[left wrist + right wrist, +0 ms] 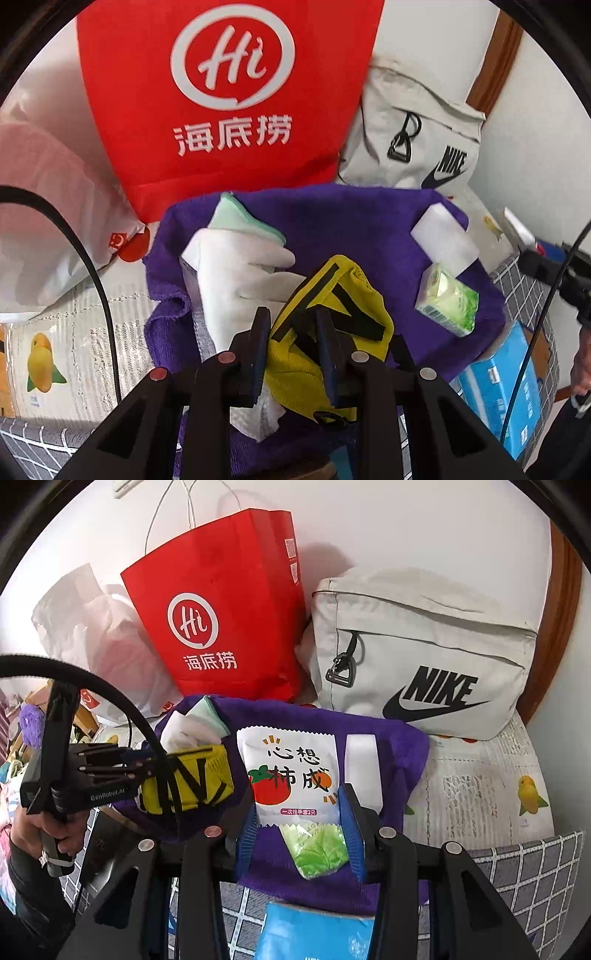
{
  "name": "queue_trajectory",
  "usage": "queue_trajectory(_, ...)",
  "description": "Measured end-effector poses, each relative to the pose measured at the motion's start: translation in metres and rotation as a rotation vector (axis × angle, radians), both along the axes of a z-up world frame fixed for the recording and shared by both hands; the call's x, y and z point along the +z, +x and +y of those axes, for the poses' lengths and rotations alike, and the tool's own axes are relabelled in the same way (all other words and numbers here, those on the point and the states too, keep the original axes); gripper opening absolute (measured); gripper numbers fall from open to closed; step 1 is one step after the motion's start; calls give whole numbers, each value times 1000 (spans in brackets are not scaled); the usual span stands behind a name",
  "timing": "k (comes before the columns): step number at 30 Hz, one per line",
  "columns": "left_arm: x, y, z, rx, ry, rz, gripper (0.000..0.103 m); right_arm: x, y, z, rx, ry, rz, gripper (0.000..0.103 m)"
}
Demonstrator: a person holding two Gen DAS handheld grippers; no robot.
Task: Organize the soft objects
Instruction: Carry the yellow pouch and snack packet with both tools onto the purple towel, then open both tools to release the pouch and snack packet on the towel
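Observation:
My left gripper (pixel 293 332) is shut on a yellow pouch with black straps (pixel 332 295), held just above a purple towel (pixel 332 214). On the towel lie a white glove (pixel 229 266), a mint-green cloth (pixel 240 218), a white sponge block (pixel 443 240) and a green tissue pack (pixel 447 302). In the right wrist view my right gripper (pixel 297 805) grips a white packet with a persimmon print (pixel 291 771) between its blue pads, over the tissue pack (pixel 321 845). The left gripper (pixel 147 764) with the yellow pouch (pixel 192 775) shows at the left there.
A red paper bag (pixel 221 627) and a grey Nike bag (pixel 424 657) stand against the wall behind the towel. A white plastic bag (pixel 37 221) lies at the left. A blue box (pixel 506 384) sits at the towel's near edge on grey checked cloth (pixel 517 878).

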State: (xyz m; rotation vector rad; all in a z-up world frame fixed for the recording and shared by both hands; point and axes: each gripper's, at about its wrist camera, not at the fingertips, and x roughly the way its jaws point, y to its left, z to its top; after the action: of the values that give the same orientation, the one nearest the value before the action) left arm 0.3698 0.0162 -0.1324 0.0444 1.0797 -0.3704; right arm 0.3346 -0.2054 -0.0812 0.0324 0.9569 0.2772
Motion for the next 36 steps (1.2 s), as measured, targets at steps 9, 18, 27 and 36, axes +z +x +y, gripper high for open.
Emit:
queue_trajectory(9, -8, 3, -2, -26, 24, 21, 27, -5, 15, 8, 21, -1, 12, 42)
queue_trajectory(18, 21, -9, 19, 35, 18, -52, 49, -15, 45, 16, 24, -23, 56, 42)
queue_trajectory(27, 27, -5, 37, 71, -1, -52, 51, -53, 86, 33, 37, -115, 158, 42)
queue_trajectory(36, 24, -3, 43, 75, -11, -44, 54, -78, 105, 39, 36, -219, 193, 42)
